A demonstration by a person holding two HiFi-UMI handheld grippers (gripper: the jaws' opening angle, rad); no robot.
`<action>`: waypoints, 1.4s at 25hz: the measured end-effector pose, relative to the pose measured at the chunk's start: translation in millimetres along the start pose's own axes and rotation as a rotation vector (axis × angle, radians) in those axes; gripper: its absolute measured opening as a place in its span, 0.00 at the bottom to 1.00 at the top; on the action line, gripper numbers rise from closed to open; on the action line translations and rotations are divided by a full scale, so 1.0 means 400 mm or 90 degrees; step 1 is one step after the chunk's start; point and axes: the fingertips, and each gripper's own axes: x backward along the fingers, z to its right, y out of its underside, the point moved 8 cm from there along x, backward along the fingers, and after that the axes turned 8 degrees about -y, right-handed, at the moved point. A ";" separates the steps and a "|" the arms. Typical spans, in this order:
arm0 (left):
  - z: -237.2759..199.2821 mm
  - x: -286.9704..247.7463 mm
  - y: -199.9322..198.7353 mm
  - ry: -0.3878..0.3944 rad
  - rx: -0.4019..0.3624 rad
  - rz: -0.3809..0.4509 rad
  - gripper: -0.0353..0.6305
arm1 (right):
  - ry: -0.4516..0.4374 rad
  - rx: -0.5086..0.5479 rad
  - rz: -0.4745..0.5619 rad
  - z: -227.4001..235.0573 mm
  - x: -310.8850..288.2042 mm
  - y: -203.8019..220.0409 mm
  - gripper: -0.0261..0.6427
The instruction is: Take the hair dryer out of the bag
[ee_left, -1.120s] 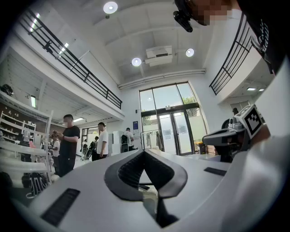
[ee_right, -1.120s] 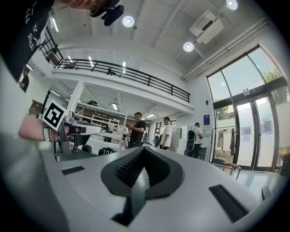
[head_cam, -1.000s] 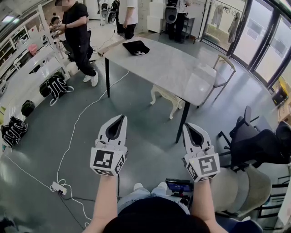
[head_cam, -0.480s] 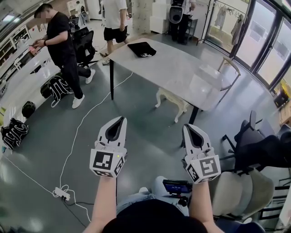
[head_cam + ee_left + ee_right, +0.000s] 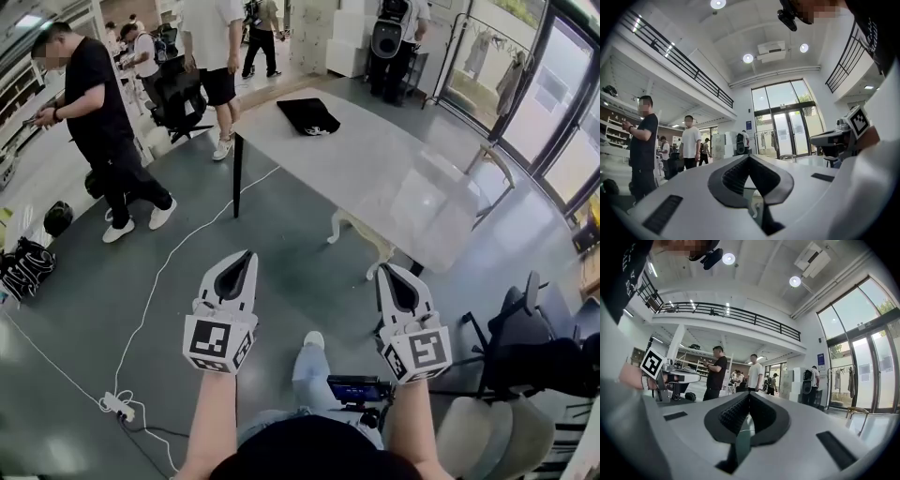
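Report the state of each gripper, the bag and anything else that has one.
Left gripper: shut, empty.
Right gripper: shut, empty.
Black bag: lying flat on the table, untouched; open or zipped, cannot tell.
Power strip: on the floor, white cable attached.

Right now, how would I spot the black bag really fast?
Look for the long grey table in the middle of the room. At its far end lies a flat black bag with a small white mark. It is the only thing on the tabletop; the other dark bags sit on the floor at the left.
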 end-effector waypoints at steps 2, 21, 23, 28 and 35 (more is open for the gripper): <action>-0.024 -0.077 0.005 -0.011 -0.012 -0.005 0.07 | -0.019 0.002 0.000 0.050 -0.082 0.003 0.08; -0.208 -0.692 0.044 -0.036 -0.005 -0.020 0.07 | -0.087 0.006 -0.043 0.429 -0.648 0.047 0.08; -0.243 -0.739 0.060 -0.031 -0.002 -0.019 0.07 | -0.079 0.004 -0.048 0.439 -0.696 0.057 0.08; -0.359 -0.896 0.104 0.003 0.007 -0.024 0.07 | -0.039 -0.002 -0.065 0.472 -0.854 0.082 0.08; -0.535 -1.167 0.117 0.126 -0.029 -0.039 0.07 | 0.061 -0.028 -0.067 0.510 -1.109 0.072 0.08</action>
